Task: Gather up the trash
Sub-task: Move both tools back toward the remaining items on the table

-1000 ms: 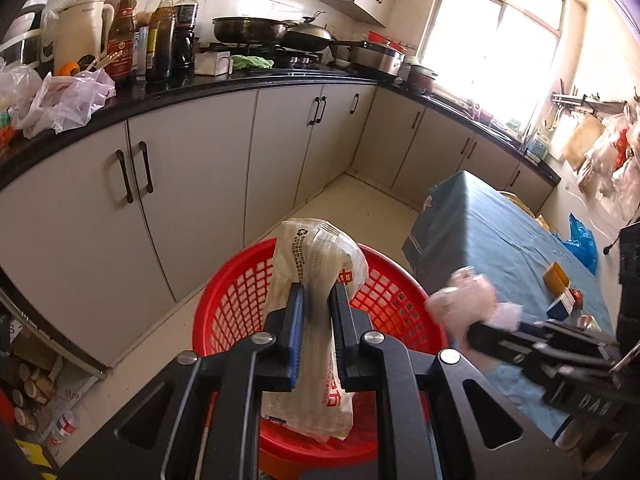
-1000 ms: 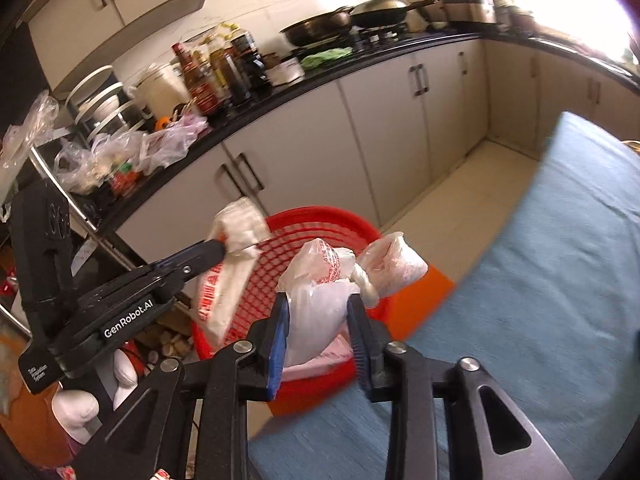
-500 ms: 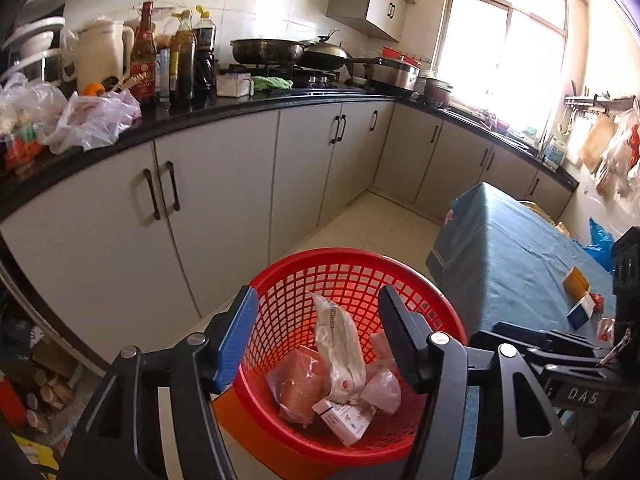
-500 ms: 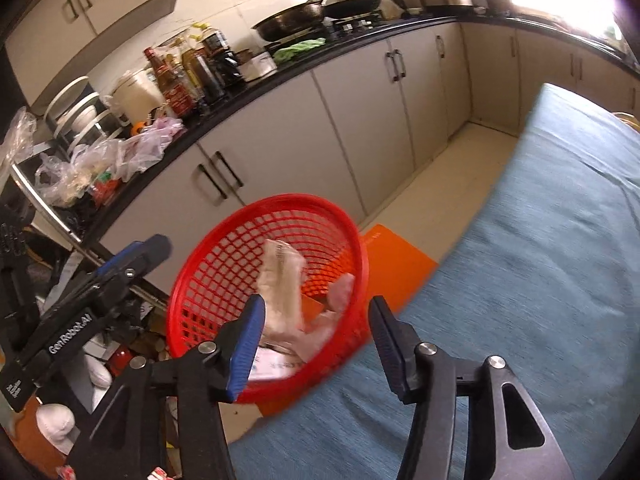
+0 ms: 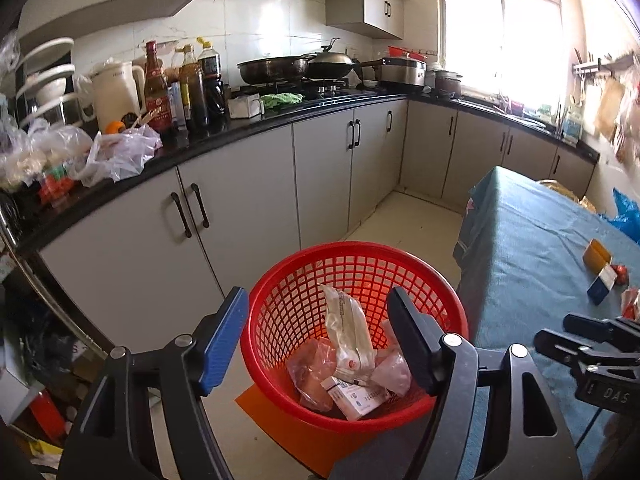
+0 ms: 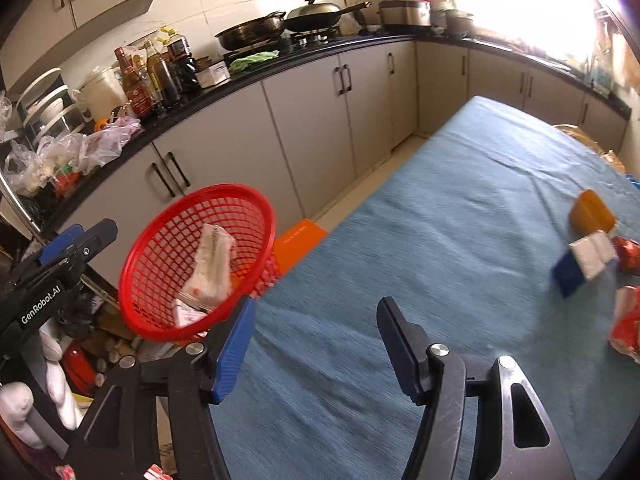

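Light: daylight, window (image 5: 500,28) blown out | Glare: wall tiles | Blur: right view smeared | Edges: fisheye bend, dark corners

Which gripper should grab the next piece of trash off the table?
Right. The right gripper is over the blue tablecloth, jaws opening and empty, with the blue-and-white box and orange box ahead. The left gripper, also opening and empty, faces the red basket.

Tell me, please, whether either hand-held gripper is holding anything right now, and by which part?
Nothing is held. The left hand-held gripper and right hand-held gripper are both opening with nothing between the jaws; the trash lies in the basket.
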A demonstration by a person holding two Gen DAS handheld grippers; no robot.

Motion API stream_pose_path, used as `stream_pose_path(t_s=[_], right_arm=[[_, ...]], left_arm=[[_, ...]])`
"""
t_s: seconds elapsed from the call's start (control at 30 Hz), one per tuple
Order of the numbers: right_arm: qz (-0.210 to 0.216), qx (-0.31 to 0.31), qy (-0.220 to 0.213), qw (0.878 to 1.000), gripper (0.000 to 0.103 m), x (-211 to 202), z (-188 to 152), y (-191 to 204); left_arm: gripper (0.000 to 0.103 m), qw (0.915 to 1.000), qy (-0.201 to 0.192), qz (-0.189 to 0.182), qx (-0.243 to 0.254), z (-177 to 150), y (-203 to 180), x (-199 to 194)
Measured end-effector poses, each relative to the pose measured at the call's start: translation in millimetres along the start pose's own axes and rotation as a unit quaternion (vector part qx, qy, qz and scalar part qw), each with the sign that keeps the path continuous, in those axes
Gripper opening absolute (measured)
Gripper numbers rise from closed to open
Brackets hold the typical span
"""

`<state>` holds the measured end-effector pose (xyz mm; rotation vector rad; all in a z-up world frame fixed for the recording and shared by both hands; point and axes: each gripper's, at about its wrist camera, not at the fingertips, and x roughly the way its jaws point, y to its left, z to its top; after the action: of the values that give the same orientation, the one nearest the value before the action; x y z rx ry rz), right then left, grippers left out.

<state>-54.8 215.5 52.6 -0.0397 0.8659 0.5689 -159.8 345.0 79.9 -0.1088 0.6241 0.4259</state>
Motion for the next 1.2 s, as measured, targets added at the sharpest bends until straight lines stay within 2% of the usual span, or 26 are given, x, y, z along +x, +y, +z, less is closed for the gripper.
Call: stream_pose_path(t_s=[0.53, 0.7, 0.83, 1.03, 1.1, 1.2], right_arm=[[-0.046, 0.058, -0.009, 0.997, 0.074, -42, -32, -77], [-0.063, 0.076, -0.017, 0.995, 0.076, -63, -46, -112], [-0.098, 0.100, -0.024, 0.990, 0.078, -92, -65, -157], [-0.150, 0.152, -0.033, 0.976, 0.080, -137, -96, -233], [-0.161, 0.172, -0.038, 0.971, 0.080, -151, -104, -258], [-0.172, 0.199, -0.044, 0.964, 0.081, -168, -113, -290]], left_arm=[[0.075, 0.9980, 0.006, -0.020, 0.060, -7, -62, -18], [0.076, 0.9960, 0.020, -0.050, 0.071, -6, -87, -21], [0.077, 0.9931, 0.029, -0.083, 0.078, -4, -110, -21], [0.077, 0.9781, 0.062, -0.172, 0.099, -2, -166, -12], [0.077, 0.9698, 0.062, -0.204, 0.119, -1, -192, -10], [0.077, 0.9584, 0.052, -0.228, 0.164, 0, -235, -7]])
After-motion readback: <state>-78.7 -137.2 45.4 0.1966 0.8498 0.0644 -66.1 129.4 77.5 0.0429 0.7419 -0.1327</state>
